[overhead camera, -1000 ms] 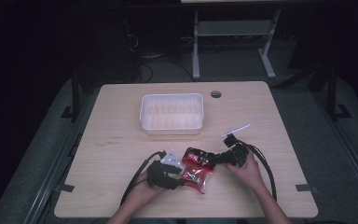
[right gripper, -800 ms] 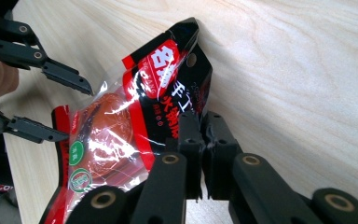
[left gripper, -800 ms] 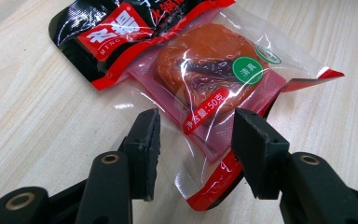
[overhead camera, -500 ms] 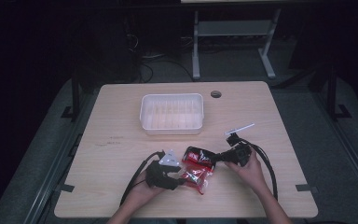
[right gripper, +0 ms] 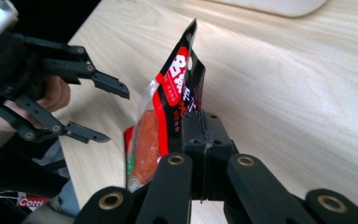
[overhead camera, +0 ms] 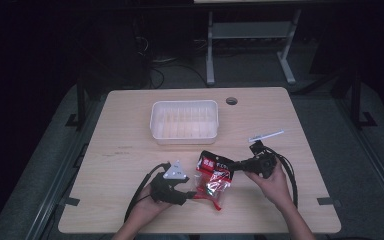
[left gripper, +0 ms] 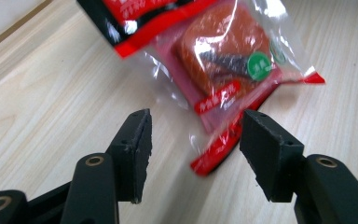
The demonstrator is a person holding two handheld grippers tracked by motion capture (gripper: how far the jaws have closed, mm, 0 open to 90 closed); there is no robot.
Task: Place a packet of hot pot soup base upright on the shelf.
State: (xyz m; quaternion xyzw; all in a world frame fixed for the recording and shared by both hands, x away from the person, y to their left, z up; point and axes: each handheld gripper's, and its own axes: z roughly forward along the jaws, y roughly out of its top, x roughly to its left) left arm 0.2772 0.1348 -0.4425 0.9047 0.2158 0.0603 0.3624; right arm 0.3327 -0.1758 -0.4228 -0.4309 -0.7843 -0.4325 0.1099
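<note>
since a second ago the left gripper [overhead camera: 192, 192] has let go of the clear plastic snack packet with red and black print [overhead camera: 213, 176], and its jaws have just been opening; they now stand spread, with the packet's lower red edge just ahead of them and between them but untouched by the pads, as the left gripper view shows. meanwhile the right gripper [overhead camera: 230, 164] has lifted the packet's top off the light wooden table [overhead camera: 130, 130]. its jaws are pressed together on the black upper edge of the packet, so the packet hangs tilted, the orange block inside it facing the left gripper, its lowest red corner close to the wood. all of this sits on the near side of the white ribbed plastic tray [overhead camera: 184, 121], a little to the tray's right. a small white strip [overhead camera: 266, 136] lies flat to the right of the tray, beyond the right gripper and apart from it.
</note>
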